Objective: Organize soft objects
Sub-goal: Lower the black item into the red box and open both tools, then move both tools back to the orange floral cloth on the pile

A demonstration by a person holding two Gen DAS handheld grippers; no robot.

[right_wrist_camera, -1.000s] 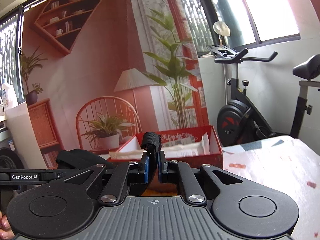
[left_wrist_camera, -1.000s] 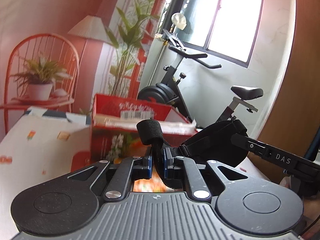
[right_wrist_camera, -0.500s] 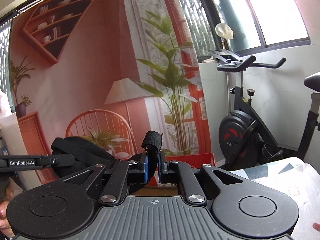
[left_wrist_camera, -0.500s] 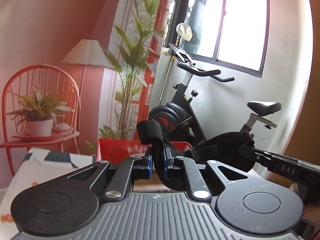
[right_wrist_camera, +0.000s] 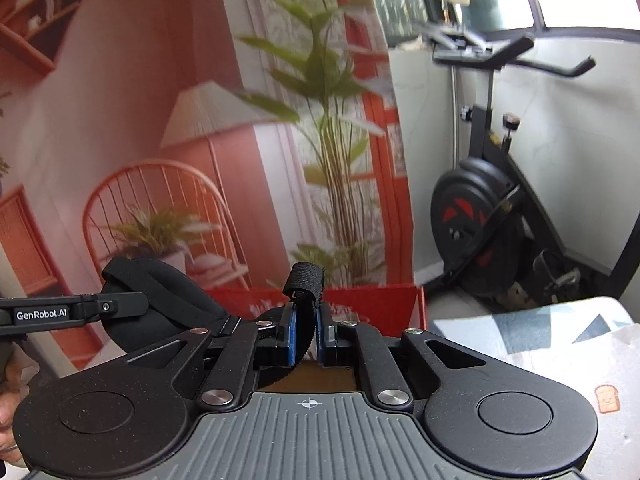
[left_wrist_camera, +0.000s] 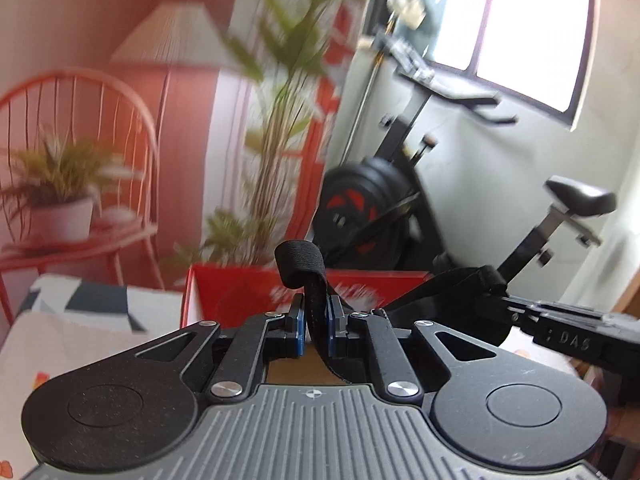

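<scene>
A soft black padded item with elastic straps hangs between my two grippers. In the left wrist view my left gripper (left_wrist_camera: 316,326) is shut on one black strap (left_wrist_camera: 298,266), whose loop sticks up above the blue pads. The padded body (left_wrist_camera: 448,300) stretches off to the right toward the other gripper's side (left_wrist_camera: 568,336). Seen from the right wrist, my right gripper (right_wrist_camera: 305,332) is shut on a second strap loop (right_wrist_camera: 306,280), and the padded body (right_wrist_camera: 160,304) bulges at the left. A red box (left_wrist_camera: 236,296) (right_wrist_camera: 380,308) stands just beyond both sets of fingertips, its inside hidden.
The table wears a white patterned cloth (right_wrist_camera: 560,332) (left_wrist_camera: 80,320). An exercise bike (right_wrist_camera: 480,220) stands behind the box at the right, before a printed backdrop of a chair, a lamp and plants. A hand (right_wrist_camera: 8,412) shows at the lower left edge.
Both grippers have swept sideways together with the black item held. The red box has sunk lower in both views, so its contents no longer show. The background is blurred by the motion.
</scene>
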